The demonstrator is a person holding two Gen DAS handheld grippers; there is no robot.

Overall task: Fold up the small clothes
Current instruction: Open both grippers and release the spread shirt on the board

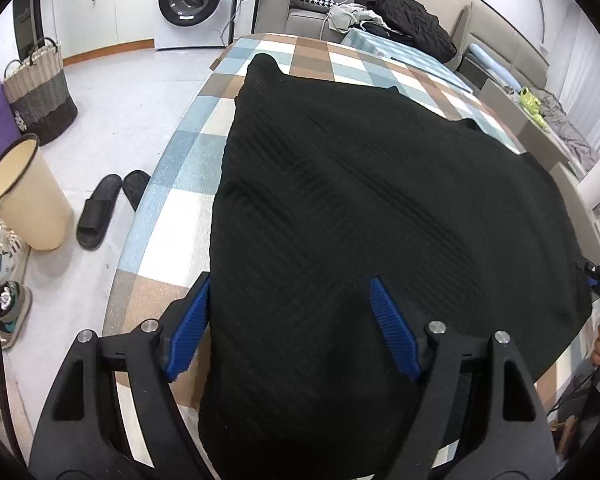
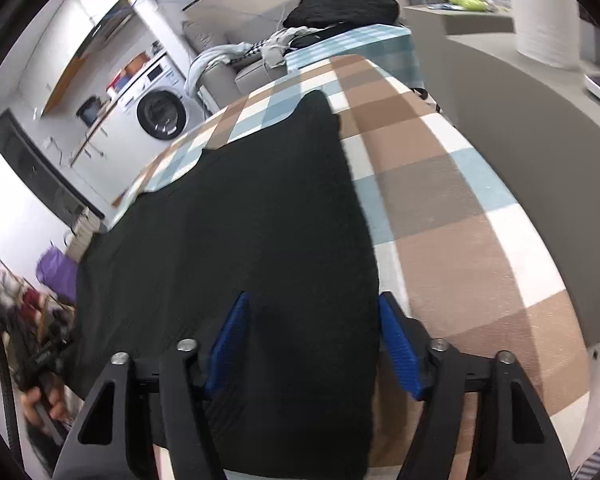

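Observation:
A black ribbed garment (image 1: 360, 208) lies spread flat on the checkered table (image 1: 172, 216). My left gripper (image 1: 292, 320) hangs over the garment's near left corner, jaws wide and open. Its left pad (image 1: 190, 332) is at the cloth's left edge and its right pad (image 1: 392, 332) is over the cloth. In the right wrist view the same garment (image 2: 240, 220) covers the left of the table (image 2: 460, 240). My right gripper (image 2: 314, 340) is open astride the garment's near right edge, and its pads do not press on the cloth. The garment's near hem is hidden under both grippers.
On the floor to the left are a beige bin (image 1: 24, 196), black slippers (image 1: 100, 212), a woven basket (image 1: 40, 88) and shoes. A washing machine (image 1: 192, 0) stands at the back. Behind the table, a sofa holds a black jacket (image 1: 404, 16) and other clothes.

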